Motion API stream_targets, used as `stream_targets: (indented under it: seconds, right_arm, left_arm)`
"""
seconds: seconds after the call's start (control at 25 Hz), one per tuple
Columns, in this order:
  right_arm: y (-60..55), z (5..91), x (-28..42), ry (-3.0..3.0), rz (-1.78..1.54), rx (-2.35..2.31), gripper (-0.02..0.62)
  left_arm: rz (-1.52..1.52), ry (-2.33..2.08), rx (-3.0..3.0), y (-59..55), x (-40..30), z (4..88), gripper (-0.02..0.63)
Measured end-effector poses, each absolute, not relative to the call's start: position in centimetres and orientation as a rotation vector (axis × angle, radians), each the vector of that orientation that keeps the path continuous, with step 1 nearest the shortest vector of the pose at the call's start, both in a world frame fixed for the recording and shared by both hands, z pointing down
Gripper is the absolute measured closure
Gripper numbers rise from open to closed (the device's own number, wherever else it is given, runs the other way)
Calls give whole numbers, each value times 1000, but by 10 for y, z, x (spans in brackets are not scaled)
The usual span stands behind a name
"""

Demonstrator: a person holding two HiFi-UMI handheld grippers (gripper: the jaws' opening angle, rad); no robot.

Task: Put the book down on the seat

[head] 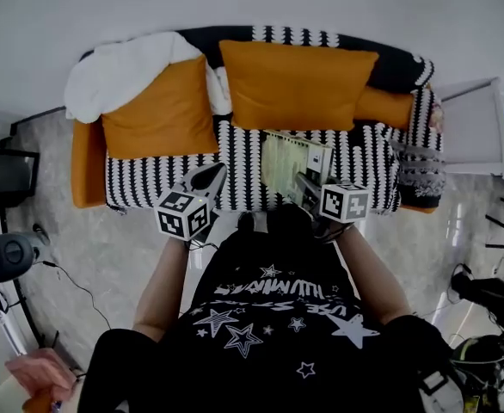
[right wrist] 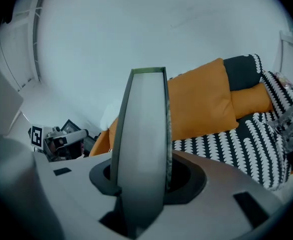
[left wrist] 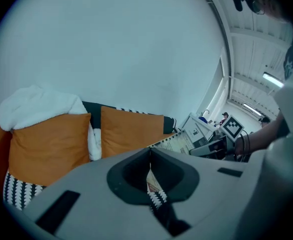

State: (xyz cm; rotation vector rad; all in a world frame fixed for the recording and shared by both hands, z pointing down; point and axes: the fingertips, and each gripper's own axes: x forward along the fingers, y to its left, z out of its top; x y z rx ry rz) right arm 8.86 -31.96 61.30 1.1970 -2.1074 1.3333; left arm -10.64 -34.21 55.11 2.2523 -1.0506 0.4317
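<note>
Right gripper (head: 306, 181) holds the book (right wrist: 141, 134) upright, over the striped seat (head: 239, 166) ahead of it. Let go this high, it may tip and slide off. Left gripper (left wrist: 149, 159) is closed, empty.

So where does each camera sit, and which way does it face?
Head view: on the person's head, steeply down at the sofa; arms, left gripper, right gripper show.
Left gripper view: on that gripper, facing orange cushions; jaws shut.
Right gripper view: on that gripper, facing the sofa; gripping the book.
Shared: orange cushions, book.
</note>
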Motion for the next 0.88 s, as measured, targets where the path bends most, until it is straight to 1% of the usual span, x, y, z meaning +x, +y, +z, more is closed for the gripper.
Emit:
stream_targets:
  seconds: [0.28,0.88]
  right_arm:
    - [-357,653,111,-2050,1370,1090,420]
    - [-405,749,131,-1939,1225,864,420]
  left_arm:
    - [461,-1041,2176,-371,-67,579,597]
    - [506,-996,2084,-415,-19,626,597]
